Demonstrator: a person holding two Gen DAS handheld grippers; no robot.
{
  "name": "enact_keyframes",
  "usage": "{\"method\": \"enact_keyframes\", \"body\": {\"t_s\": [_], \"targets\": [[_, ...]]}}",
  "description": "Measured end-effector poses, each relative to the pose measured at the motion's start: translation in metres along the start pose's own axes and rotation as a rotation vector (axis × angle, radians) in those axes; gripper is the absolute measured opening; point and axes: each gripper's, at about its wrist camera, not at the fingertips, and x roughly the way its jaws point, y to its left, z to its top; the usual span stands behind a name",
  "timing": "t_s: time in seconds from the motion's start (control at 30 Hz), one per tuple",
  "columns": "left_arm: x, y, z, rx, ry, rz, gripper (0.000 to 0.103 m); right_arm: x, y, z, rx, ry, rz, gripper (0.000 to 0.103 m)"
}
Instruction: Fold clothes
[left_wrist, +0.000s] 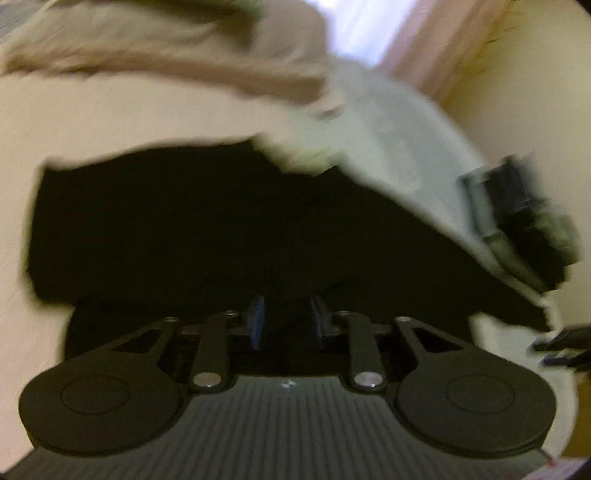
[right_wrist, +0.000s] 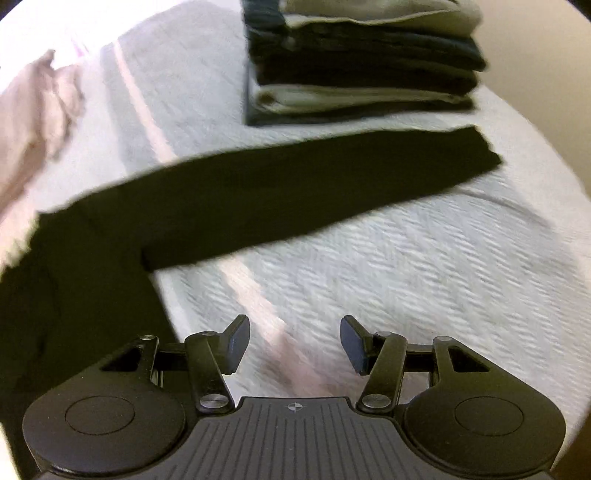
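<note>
A black long-sleeved garment (right_wrist: 258, 192) lies spread on the pale textured bedcover (right_wrist: 406, 277), and the step in hand looks like the first fold of its sleeves. In the right wrist view the right gripper (right_wrist: 294, 343) hangs over bare bedcover at the lower centre of the frame, its jaws standing wide with nothing between them; one sleeve runs flat from the lower left up to the right of centre, its cuff ending just below a stack of folded clothes (right_wrist: 362, 62) at the top of the frame. A loose pinkish garment (right_wrist: 37, 122) lies crumpled at the upper left. In the left wrist view, which is heavily blurred, the left gripper (left_wrist: 288, 321) sits low in the frame with its blue pads (left_wrist: 256, 321) drawn narrow; dark cloth fills the space around and between them, but the blur and the blackness make it impossible to tell whether the pads press on the fabric. The body of the black garment fills the middle of that frame, with the pinkish one across the top. The next move probably calls for the right gripper to travel up and right to the cuff, close on its edge, and carry the sleeve across the body, keeping clear of the finished stack just beyond it.
</note>
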Motion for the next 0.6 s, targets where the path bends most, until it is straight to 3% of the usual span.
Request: {"method": "enact_keyframes", "body": {"t_s": [0.07, 0.17, 0.23, 0.3, 0.37, 0.43, 0.5, 0.6], "targets": [[-0.009, 0.024, -0.005, -0.041, 0.002, 0.056, 0.021, 0.005, 0.008, 0.003, 0.022, -0.029, 0.132, 0.052], [-0.026, 0.058, 0.000, -0.097, -0.020, 0.148, 0.021, 0.023, 0.034, 0.007, 0.087, -0.019, 0.412, 0.051], [-0.033, 0.072, 0.006, -0.134, -0.035, 0.191, 0.021, 0.040, 0.063, 0.009, 0.116, 0.014, 0.577, 0.049], [-0.036, 0.086, 0.016, -0.168, -0.051, 0.215, 0.021, 0.063, 0.100, 0.010, 0.116, 0.065, 0.697, 0.040], [-0.042, 0.097, 0.019, -0.195, -0.069, 0.224, 0.022, 0.089, 0.131, 0.011, 0.116, 0.141, 0.733, 0.036], [-0.046, 0.106, 0.018, -0.218, -0.075, 0.221, 0.022, 0.113, 0.158, 0.009, 0.115, 0.195, 0.691, 0.036], [-0.045, 0.110, 0.016, -0.227, -0.070, 0.212, 0.022, 0.129, 0.172, 0.008, 0.122, 0.211, 0.657, 0.036], [-0.046, 0.111, 0.010, -0.218, -0.063, 0.202, 0.022, 0.137, 0.180, 0.006, 0.191, 0.210, 0.682, 0.034]]}}
